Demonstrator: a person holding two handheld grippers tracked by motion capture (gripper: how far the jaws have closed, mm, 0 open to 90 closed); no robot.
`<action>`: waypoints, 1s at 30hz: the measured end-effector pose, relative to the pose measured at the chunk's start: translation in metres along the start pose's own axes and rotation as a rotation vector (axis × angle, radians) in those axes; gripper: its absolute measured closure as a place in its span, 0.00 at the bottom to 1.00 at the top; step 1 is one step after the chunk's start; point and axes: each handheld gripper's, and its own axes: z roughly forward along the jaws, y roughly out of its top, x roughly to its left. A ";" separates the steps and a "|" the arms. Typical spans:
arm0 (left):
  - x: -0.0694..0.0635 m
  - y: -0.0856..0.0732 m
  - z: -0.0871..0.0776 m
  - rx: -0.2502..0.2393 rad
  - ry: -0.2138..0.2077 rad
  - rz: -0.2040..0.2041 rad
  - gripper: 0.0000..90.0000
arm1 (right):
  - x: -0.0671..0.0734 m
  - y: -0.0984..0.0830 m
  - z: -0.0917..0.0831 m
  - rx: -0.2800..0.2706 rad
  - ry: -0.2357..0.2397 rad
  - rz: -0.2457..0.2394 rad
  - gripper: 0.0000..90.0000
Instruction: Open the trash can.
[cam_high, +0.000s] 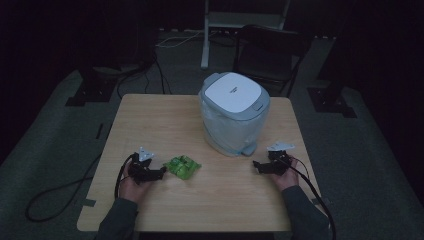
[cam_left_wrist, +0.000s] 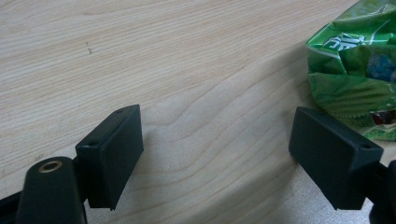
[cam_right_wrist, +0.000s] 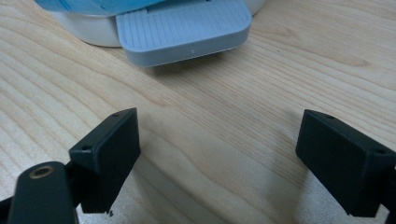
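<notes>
The left gripper (cam_left_wrist: 217, 149) lies low on the pale wooden table (cam_high: 165, 120), jaws spread wide on nothing; the crumpled green foil packet (cam_left_wrist: 355, 70) lies just beside its right jaw, cut off by the frame edge. Right of it stands the white, grey-lidded pedal bin (cam_high: 234, 112), its liner dim in the gloom. The right gripper (cam_right_wrist: 219, 158) rests low too, spread and empty, facing the bin's grey ribbed pedal (cam_right_wrist: 182, 30).

Grey sleeves cover both forearms at the bottom of the high view. Each black hand-held gripper, left (cam_high: 161, 172) and right (cam_high: 256, 164), carries a pale three-cornered plate and trails a black cable. Up close, the blocky black jaws show small screw holes, and a brass-ringed hole sits lower left.
</notes>
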 end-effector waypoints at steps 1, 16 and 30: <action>0.000 0.000 0.000 0.000 0.000 0.000 0.20 | 0.000 0.000 0.000 0.000 0.000 0.000 0.15; 0.000 0.000 0.000 -0.001 0.002 -0.003 0.20 | 0.008 0.012 -0.004 0.036 0.115 -0.134 0.87; -0.001 -0.001 -0.001 0.000 0.002 -0.004 0.20 | 0.015 0.043 -0.013 -0.114 0.110 -0.095 1.00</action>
